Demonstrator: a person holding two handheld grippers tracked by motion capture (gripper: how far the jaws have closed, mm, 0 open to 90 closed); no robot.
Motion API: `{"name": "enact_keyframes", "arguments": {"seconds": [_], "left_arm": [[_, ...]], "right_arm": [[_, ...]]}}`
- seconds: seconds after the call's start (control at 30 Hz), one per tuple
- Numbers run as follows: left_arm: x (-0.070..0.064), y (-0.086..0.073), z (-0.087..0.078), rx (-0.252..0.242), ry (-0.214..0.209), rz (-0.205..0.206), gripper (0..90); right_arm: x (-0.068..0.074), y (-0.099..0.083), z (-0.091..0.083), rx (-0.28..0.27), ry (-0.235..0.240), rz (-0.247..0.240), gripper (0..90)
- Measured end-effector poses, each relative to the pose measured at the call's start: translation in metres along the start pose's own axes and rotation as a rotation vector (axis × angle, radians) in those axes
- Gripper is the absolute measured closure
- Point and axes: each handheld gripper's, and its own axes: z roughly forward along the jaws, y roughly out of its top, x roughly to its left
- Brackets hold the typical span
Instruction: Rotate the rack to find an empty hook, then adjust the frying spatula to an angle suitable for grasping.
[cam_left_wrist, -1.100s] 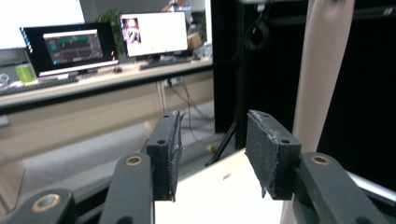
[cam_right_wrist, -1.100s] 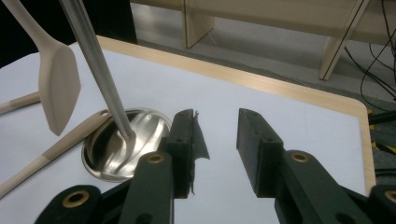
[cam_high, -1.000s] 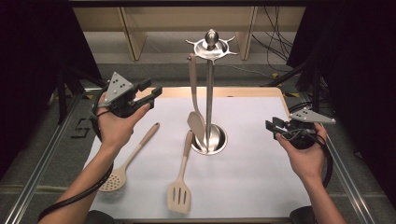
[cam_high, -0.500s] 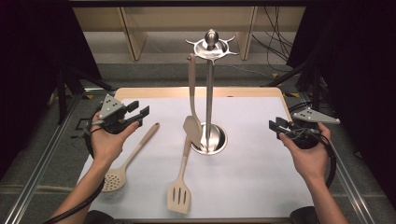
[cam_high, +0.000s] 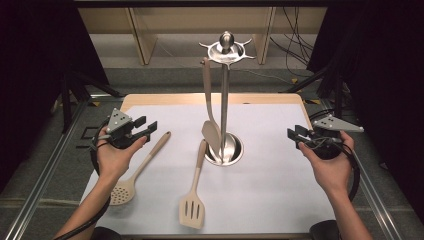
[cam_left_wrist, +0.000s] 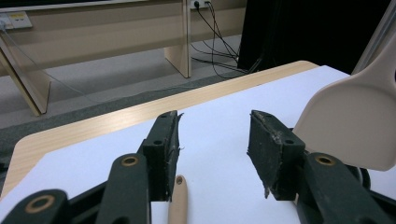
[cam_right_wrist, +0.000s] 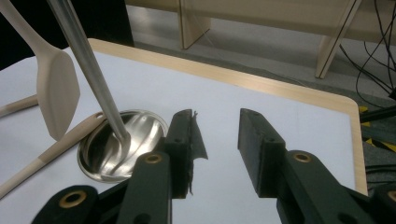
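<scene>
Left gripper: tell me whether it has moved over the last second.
Yes. The left gripper has dropped toward the table and now hovers open beside the skimmer handle.

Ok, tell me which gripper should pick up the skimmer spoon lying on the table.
Left. The left gripper hovers open just above the handle end of the skimmer spoon, which shows between its jaws in the left gripper view. The right gripper is across the table, beyond the utensil stand.

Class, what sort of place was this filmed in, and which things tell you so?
Probably a lab or workshop, not a kitchen: the table stands inside a metal frame, black curtains hang at both sides, and loose cables run across the floor behind.
</scene>
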Motion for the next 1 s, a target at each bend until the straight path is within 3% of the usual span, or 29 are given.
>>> {"name": "enact_keyframes", "arguments": {"seconds": [0.1, 0.17, 0.2, 0.27, 0.43, 0.47, 0.5, 0.57, 0.6, 0.63, 0.7, 0.73, 0.77, 0.83, 0.93, 1.0], "left_arm": [[-0.002, -0.002, 0.002, 0.013, -0.006, 0.000, 52.6], [-0.004, -0.003, 0.004, 0.021, -0.015, 0.006, 52.5], [-0.005, -0.004, 0.006, 0.023, -0.018, 0.008, 52.5], [-0.008, -0.004, 0.007, 0.029, -0.028, 0.008, 52.3], [-0.021, -0.007, 0.008, 0.079, -0.089, 0.028, 51.4], [-0.024, -0.009, 0.010, 0.092, -0.107, 0.039, 52.5], [-0.028, -0.011, 0.011, 0.125, -0.116, 0.035, 54.4], [-0.034, -0.017, 0.012, 0.206, -0.124, 0.042, 60.4], [-0.038, -0.021, 0.012, 0.235, -0.142, 0.010, 65.3], [-0.041, -0.024, 0.013, 0.273, -0.164, 0.002, 70.5], [-0.050, -0.033, 0.015, 0.335, -0.213, -0.006, 80.2], [-0.055, -0.036, 0.017, 0.354, -0.245, 0.028, 83.7], [-0.062, -0.039, 0.018, 0.379, -0.269, 0.029, 86.5], [-0.077, -0.044, 0.020, 0.415, -0.323, 0.042, 89.1], [-0.095, -0.046, 0.024, 0.439, -0.365, 0.095, 89.3], [-0.103, -0.049, 0.029, 0.462, -0.389, 0.097, 89.4]], "right_arm": [[0.002, -0.001, -0.001, 0.018, 0.000, 0.041, 66.3], [-0.002, -0.001, -0.001, 0.009, -0.006, 0.007, 66.4], [-0.001, -0.002, -0.002, 0.015, -0.008, 0.034, 66.4], [-0.004, -0.002, -0.003, 0.013, -0.001, 0.024, 66.4], [-0.007, 0.000, -0.004, 0.004, -0.010, 0.014, 66.8], [-0.006, 0.000, -0.004, 0.015, -0.008, 0.049, 66.8], [-0.008, 0.001, -0.003, 0.008, -0.003, 0.029, 66.9], [-0.007, 0.001, -0.001, 0.020, -0.002, 0.040, 66.9], [-0.007, 0.000, 0.001, 0.018, -0.003, 0.032, 66.9], [-0.006, 0.000, 0.000, 0.030, 0.008, 0.045, 66.9], [-0.009, -0.002, 0.002, 0.013, 0.002, 0.006, 66.9], [-0.008, -0.002, 0.001, 0.027, 0.009, 0.018, 66.9], [-0.007, -0.003, 0.001, 0.030, 0.005, 0.043, 66.9], [-0.009, -0.003, -0.001, 0.032, -0.004, 0.027, 66.9], [-0.007, -0.002, -0.004, 0.033, -0.011, 0.055, 66.9], [-0.007, -0.001, -0.005, 0.019, -0.022, 0.048, 66.9]]}}
